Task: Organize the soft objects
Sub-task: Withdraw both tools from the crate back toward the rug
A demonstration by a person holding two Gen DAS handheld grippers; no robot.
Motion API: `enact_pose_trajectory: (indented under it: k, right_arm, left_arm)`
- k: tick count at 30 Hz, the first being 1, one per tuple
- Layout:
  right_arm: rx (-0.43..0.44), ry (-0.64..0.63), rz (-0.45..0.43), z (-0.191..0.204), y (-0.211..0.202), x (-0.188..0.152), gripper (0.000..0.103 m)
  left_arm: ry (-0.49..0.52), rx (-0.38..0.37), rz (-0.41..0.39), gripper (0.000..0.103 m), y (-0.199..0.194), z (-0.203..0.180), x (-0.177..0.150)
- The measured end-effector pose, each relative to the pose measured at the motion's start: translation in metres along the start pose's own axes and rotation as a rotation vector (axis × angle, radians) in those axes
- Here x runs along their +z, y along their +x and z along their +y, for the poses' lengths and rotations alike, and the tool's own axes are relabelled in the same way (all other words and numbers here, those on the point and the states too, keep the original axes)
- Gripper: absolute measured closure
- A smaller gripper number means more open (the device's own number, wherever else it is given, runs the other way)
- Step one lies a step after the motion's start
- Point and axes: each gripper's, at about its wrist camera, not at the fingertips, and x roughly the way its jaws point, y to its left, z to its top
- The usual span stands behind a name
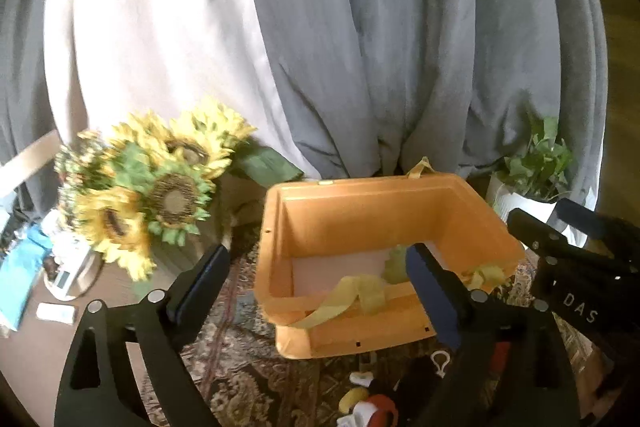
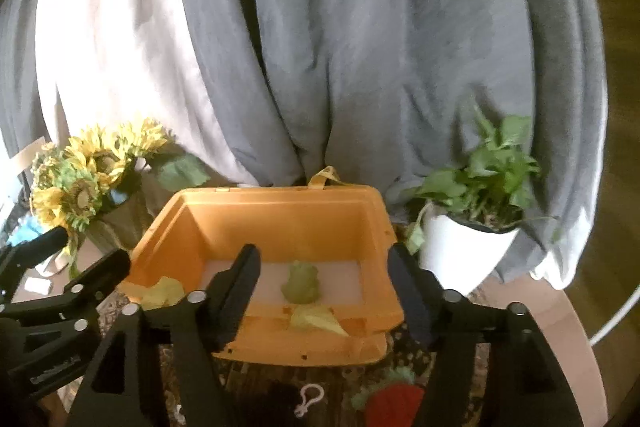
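An orange fabric bin (image 1: 360,219) (image 2: 280,223) stands on a patterned cloth with yellow-green ribbon handles (image 1: 352,297) draped over its near rim. A green soft toy (image 2: 301,283) lies on the bin's pale floor; it also shows in the left wrist view (image 1: 396,263). My left gripper (image 1: 316,279) is open and empty, held in front of the bin. My right gripper (image 2: 324,275) is open and empty, at the bin's near rim. Soft toys lie below: a red and green one (image 2: 394,401), a black one with a white clip (image 2: 308,401), and a red, white and yellow one (image 1: 368,407).
Sunflowers in a vase (image 1: 160,183) (image 2: 88,183) stand left of the bin. A white potted plant (image 2: 464,243) (image 1: 528,179) stands to its right. Grey and white curtains (image 1: 320,27) hang behind. Small items lie on the table at far left (image 1: 56,313).
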Motion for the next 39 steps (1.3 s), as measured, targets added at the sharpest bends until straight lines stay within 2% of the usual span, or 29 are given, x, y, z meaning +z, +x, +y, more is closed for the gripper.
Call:
enact_pose_trajectory:
  k: [4,16,24,30,39]
  right_arm:
    - [-0.023,0.007,-0.011,0.0,-0.023,-0.005,0.034]
    - [-0.128,0.092,-0.046,0.001,-0.097,-0.037,0.034]
    - [-0.188,0.122,-0.054,0.002,-0.133,-0.063,0.034]
    - [-0.201,0.127,-0.06,-0.003,-0.151,-0.078,0.034]
    - [-0.123,0.098,0.014,-0.025,-0.154,-0.108,0.034]
  left_arm:
    - [0.024,0.007,-0.029,0.008,-0.025,-0.001,-0.004]
    - [0.062,-0.057,-0.066,0.008,-0.084,0.003,-0.029]
    - [0.073,-0.105,-0.044,0.008,-0.106,0.0,-0.052]
    - [0.042,-0.099,-0.01,0.008,-0.119,-0.008,-0.074]
    - [0.005,-0.04,0.056,0.008,-0.129,-0.032,-0.111]
